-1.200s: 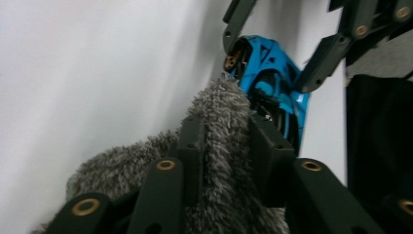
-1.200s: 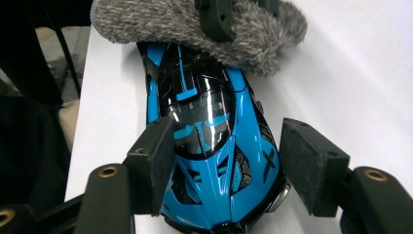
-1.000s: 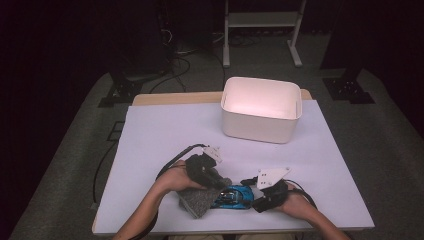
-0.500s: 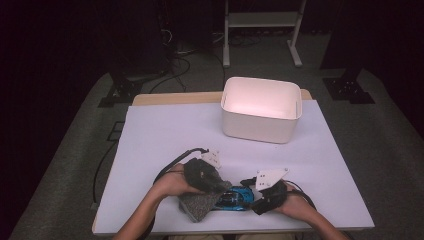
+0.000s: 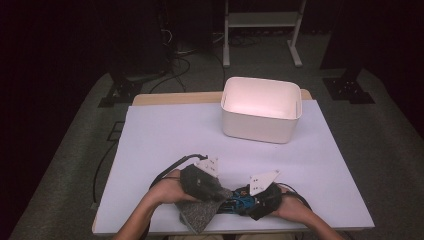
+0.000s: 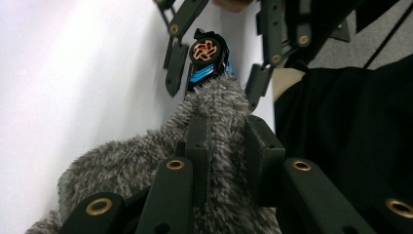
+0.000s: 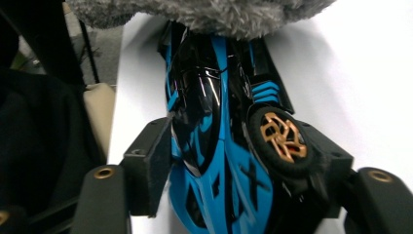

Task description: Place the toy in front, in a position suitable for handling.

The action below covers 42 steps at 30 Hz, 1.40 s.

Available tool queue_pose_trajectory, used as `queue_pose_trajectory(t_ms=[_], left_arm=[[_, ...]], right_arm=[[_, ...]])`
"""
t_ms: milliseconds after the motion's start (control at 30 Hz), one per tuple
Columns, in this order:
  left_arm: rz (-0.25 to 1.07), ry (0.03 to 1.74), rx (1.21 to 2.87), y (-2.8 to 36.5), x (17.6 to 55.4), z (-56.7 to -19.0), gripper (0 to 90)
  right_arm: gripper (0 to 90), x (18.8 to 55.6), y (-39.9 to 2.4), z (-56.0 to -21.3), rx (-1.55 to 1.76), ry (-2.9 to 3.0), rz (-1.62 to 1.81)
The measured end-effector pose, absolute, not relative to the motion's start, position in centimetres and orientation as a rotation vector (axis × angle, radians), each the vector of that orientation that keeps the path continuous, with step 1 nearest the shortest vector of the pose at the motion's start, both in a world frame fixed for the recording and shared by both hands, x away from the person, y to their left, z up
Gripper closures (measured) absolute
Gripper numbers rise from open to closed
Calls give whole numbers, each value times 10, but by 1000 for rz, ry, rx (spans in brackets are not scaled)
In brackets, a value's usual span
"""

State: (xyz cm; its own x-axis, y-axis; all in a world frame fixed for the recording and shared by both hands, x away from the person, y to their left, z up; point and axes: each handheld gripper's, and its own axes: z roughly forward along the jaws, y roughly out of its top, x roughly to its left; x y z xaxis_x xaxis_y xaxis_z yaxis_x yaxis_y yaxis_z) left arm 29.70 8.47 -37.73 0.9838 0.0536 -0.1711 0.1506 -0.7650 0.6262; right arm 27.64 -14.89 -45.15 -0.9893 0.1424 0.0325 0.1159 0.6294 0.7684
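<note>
two grippers work one job at the near edge of the table (image 5: 165,135): right gripper (image 7: 234,180) braces the blue toy car (image 7: 219,146), left gripper (image 6: 226,146) works the grey fuzzy cloth (image 6: 146,165) against it. left jaws are clenched on a fold of the cloth, pile bulging around both pads, so the grip looks firm enough to drag the fabric without slipping. right jaws straddle the car body, one pad on the roof side and the other against the gold-spoked wheel (image 7: 282,136); they have just been closing a little with the car between them, and the pads look pressed on, so i read it as grasped. car is tipped on its side, likely to expose a flank to the cloth. cloth end overlaps the car's far end, touching it. in the high view both hands sit close together, cloth (image 5: 200,215) partly off the table edge. white bin (image 5: 260,112) stands well apart at the far side, probably the drop-off.
</note>
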Motion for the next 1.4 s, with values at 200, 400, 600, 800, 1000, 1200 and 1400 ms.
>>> queue_pose_trajectory(t_ms=[200, 400, 600, 800, 1000, 1200, 1400], left_arm=[[-168, 146, 2415, 88, 294, -378, 750], [-185, 157, 2363, 95, 293, -377, 766], [-148, 177, 2357, 100, 296, -372, 765], [-59, 227, 2381, 101, 308, -362, 764], [-42, 275, 2421, 105, 315, -372, 758], [46, 295, 2376, 127, 313, -357, 750], [45, 346, 2395, 143, 313, -353, 751]], right_arm=[[460, 275, -144, -452, 206, 2831, 1342], [584, 267, -142, -452, 67, 2847, 1297], [611, 266, -140, -451, 43, 2771, 1251], [610, 286, -140, -446, 23, 2749, 1200], [557, 296, -150, -452, 149, 2768, 1302], [594, 292, -171, -449, 238, 2730, 1336], [649, 288, -175, -450, 243, 2723, 1332]])
